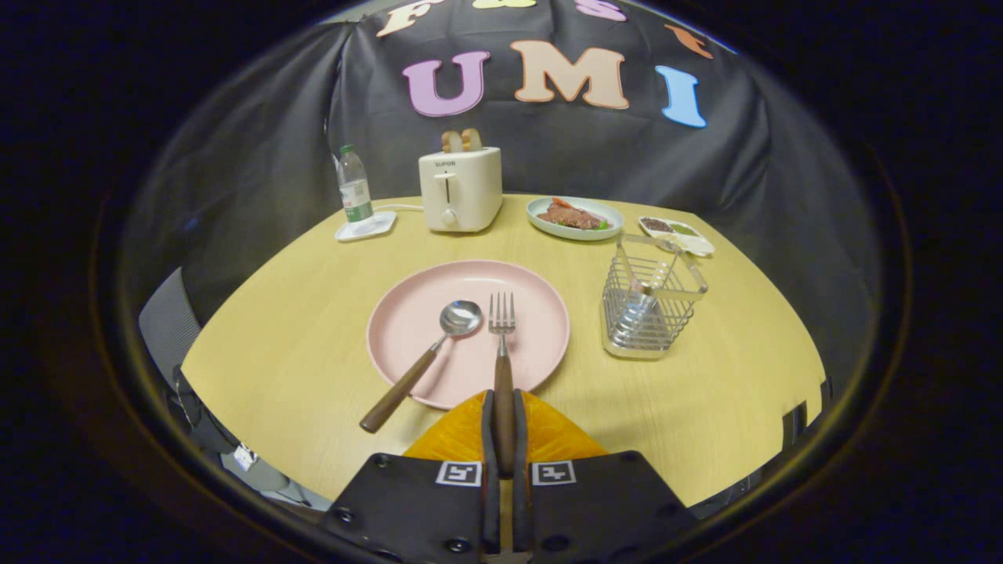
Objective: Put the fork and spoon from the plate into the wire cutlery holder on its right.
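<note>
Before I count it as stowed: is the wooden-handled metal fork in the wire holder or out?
Out. The wooden-handled metal fork has its tines over the pink plate, handle clamped between the gripper fingers.

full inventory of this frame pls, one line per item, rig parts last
fork: 1, steel with brown handle, tines on pink plate, handle between the tool's fingers
spoon: 1, steel with brown handle, on plate left of fork
plate: 1, pink, just ahead of fingers
wire cutlery holder: 1, silver, right of plate
toaster: 1, cream, bread in slots, beyond plate
water bottle: 1, clear, green cap, left of toaster
food plate: 1, pale green, right of toaster
small dish: 1, white, behind holder
table: 1, light wood
tool: 1, shut on fork handle
</note>
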